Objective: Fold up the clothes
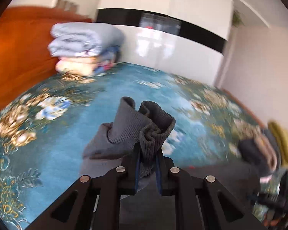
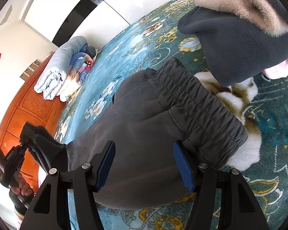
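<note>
The left gripper (image 1: pixel 146 160) is clenching the ribbed cuffs (image 1: pixel 144 118) of the grey trousers (image 2: pixel 144 126), which are lying on the floral bedspread (image 2: pixel 268 118). The right gripper (image 2: pixel 144 164) is hovering with jaws spread above the trousers, beside their elastic waistband (image 2: pixel 199 103).

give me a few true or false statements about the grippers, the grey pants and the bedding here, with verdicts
1. The left gripper is shut on the ribbed cuff of the grey sweatpants. True.
2. The right gripper is clamped on the elastic waistband. False: its jaws stand open over the pants' fabric, and the waistband lies beyond them.
3. The stack of folded quilts sits against the orange wooden headboard. True.
4. The pants lie on a bare wooden floor. False: they lie on a teal floral bedspread.
5. A dark grey fleece garment with a beige fuzzy lining lies beyond the waistband. True.
</note>
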Tool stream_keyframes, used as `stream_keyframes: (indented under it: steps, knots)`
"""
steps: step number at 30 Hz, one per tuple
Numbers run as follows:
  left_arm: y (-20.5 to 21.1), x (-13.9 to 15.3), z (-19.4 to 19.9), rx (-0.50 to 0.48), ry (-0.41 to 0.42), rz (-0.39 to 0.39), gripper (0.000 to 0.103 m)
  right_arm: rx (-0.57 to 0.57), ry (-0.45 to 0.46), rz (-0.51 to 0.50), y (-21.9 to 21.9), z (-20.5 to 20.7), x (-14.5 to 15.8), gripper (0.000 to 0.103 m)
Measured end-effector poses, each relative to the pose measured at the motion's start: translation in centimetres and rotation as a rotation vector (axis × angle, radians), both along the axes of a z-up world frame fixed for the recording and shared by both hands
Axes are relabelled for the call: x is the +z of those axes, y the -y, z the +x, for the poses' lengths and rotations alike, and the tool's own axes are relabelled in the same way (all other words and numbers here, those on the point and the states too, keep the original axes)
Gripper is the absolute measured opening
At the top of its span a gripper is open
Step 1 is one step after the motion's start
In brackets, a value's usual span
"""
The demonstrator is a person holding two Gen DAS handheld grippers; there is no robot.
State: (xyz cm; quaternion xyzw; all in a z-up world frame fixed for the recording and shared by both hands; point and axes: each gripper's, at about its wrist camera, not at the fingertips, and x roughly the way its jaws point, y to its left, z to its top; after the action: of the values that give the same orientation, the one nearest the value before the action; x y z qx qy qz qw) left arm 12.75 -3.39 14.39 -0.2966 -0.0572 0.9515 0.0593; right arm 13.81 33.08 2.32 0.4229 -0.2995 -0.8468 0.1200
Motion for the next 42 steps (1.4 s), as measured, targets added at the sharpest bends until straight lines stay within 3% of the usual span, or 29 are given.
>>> stream_keyframes:
  steps: [6, 12, 14, 16, 17, 20, 23, 26, 30, 37, 39, 42]
  knots:
    - [-9.7, -4.9, 1.3, -0.152, 0.080, -0.166, 0.014, 0.008, 0.004, -0.007, -0.1, 0.1, 0.0, 0.064]
    - [-11.6, -8.5, 1.6, -0.202, 0.199, -0.170, 0.018, 0.020, 0.015, -0.016, -0.3, -0.1, -0.1, 0.064]
    - [-11.5, -8.4, 1.7, -0.227, 0.208, -0.150, 0.024, 0.024, 0.016, -0.014, -0.2, 0.0, -0.1, 0.064]
    - [-11.6, -7.9, 2.1, -0.271, 0.225, -0.119, 0.050, 0.025, 0.019, -0.012, -0.1, 0.0, -0.1, 0.064]
    - [-11.7, -7.6, 2.4, -0.296, 0.237, -0.096, 0.056, 0.024, 0.019, -0.012, -0.1, 0.0, -0.1, 0.064]
    - [-11.8, -6.0, 3.6, -0.354, 0.199, -0.074, 0.060, 0.022, 0.019, -0.013, -0.2, -0.1, -0.2, 0.064]
    - [-10.2, -4.1, 4.0, -0.254, 0.104, -0.134, 0.063, 0.008, -0.011, 0.000, -0.2, 0.5, 0.7, 0.064]
    - [-6.2, -4.0, 3.1, -0.081, 0.108, -0.145, 0.066, 0.012, -0.114, 0.059, 0.6, 1.3, 2.8, 0.064]
    - [-1.1, -5.2, 2.0, 0.093, 0.167, -0.156, 0.066, 0.149, -0.255, 0.058, 4.2, 1.9, 5.4, 0.065]
    - [2.3, -8.2, 2.8, 0.079, 0.256, -0.082, 0.066, 0.498, -0.418, 0.104, 15.8, 1.6, 8.5, 0.065]
    - [2.4, -9.2, 2.7, 0.068, 0.275, -0.069, 0.066, 0.541, -0.398, 0.118, 17.6, 1.5, 7.5, 0.065]
    - [2.6, -10.5, 2.5, 0.051, 0.306, -0.050, 0.066, 0.505, -0.280, 0.191, 18.4, -0.4, 3.8, 0.065]
